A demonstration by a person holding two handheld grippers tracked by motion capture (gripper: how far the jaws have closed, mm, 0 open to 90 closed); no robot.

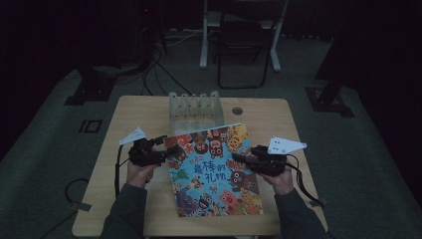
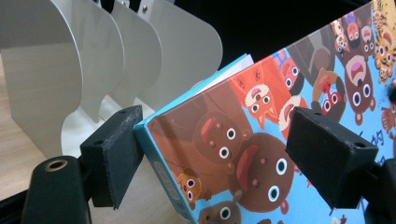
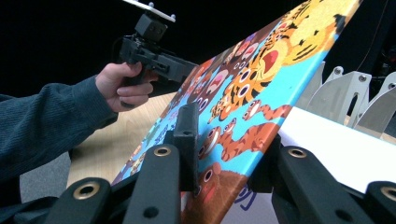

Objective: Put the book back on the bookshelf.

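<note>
A colourful picture book (image 1: 214,169) lies in the middle of the wooden table (image 1: 139,114). My left gripper (image 1: 171,152) is at its left edge, near the far corner. In the left gripper view the book's spine corner (image 2: 261,93) sits between the jaws of the left gripper (image 2: 219,154), one pad against the spine edge and the other on the cover, raised off the table. My right gripper (image 1: 239,158) is at the book's right edge. In the right gripper view this right gripper (image 3: 229,144) is shut on the edge of the cover (image 3: 261,70), which tilts up over a white page (image 3: 336,144).
A pale metal file rack (image 1: 194,107) with several upright dividers stands just behind the book, close to its far edge (image 2: 70,70). A folding chair (image 1: 244,45) and cables are on the dark floor beyond the table.
</note>
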